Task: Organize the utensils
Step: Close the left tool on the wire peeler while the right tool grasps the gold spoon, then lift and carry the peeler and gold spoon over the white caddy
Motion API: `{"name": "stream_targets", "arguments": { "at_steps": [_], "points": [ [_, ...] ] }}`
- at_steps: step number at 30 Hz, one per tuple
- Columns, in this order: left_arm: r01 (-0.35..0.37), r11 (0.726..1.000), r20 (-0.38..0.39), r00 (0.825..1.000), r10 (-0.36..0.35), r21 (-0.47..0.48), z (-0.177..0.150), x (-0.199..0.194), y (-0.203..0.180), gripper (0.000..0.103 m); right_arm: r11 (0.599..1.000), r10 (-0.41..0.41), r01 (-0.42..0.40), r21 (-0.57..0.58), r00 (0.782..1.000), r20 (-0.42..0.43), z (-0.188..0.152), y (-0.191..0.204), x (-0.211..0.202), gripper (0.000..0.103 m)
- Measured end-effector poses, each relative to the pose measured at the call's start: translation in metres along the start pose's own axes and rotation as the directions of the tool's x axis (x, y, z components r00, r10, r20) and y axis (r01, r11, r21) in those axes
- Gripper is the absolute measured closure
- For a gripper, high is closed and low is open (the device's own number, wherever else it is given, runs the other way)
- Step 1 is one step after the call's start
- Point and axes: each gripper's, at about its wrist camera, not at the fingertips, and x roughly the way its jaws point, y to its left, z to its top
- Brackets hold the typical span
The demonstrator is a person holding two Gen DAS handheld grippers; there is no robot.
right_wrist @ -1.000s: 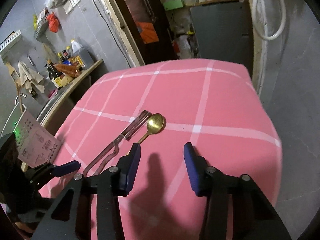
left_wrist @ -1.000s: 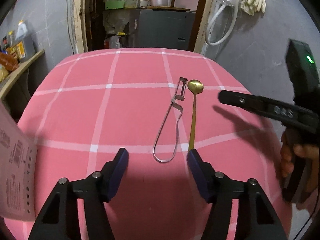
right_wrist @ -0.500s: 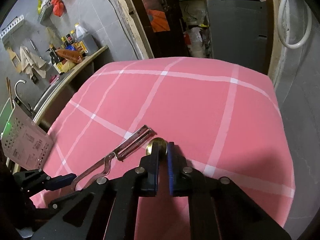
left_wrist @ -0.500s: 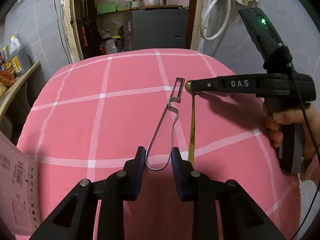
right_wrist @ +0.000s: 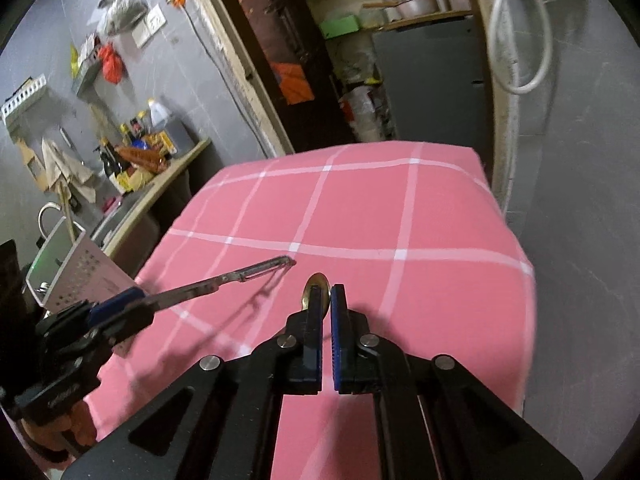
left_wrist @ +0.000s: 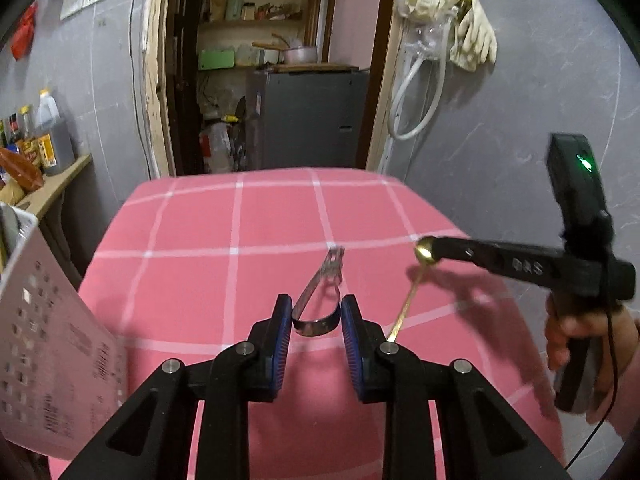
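Note:
A steel peeler [left_wrist: 320, 292] with a loop handle hangs above the pink checked tablecloth [left_wrist: 240, 220]. My left gripper [left_wrist: 316, 314] is shut on the sides of its loop, and the blade end points away from me. In the right wrist view the peeler [right_wrist: 240, 278] sticks out of the left gripper [right_wrist: 134, 304] at the left. A gold spoon [left_wrist: 412, 292] is held by its bowl in my right gripper [left_wrist: 428, 250], with its thin handle slanting down toward me. In the right wrist view only the bowl of the spoon [right_wrist: 316, 280] shows, above the shut right gripper [right_wrist: 327, 294].
A white perforated basket [left_wrist: 52, 340] stands off the table's left edge and shows again as the basket [right_wrist: 80, 276]. A side counter with bottles [right_wrist: 152, 160] runs behind it. Grey walls close in on the right. A hand [left_wrist: 580, 336] holds the right gripper's grip.
Both grippers have gone from open to shut, the left on the peeler's loop, the right on the spoon's bowl. Both utensils have since risen off the cloth.

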Motion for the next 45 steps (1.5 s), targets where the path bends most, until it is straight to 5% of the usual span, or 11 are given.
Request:
{"name": "stream_targets", "arguments": {
  "at_steps": [22, 45],
  "points": [
    [0.085, 0.995, 0.073, 0.993, -0.089, 0.057, 0.011, -0.101, 0.021, 0.08, 0.997, -0.074, 0.079, -0.017, 0.98, 0.186, -0.03, 0.108, -0.122, 0.101],
    [0.074, 0.995, 0.174, 0.981, -0.085, 0.07, 0.114, -0.232, 0.1, 0.08, 0.974, 0.0, 0.103, -0.202, 0.89, 0.456, 0.065, 0.247, -0.191, 0.101]
  ]
}}
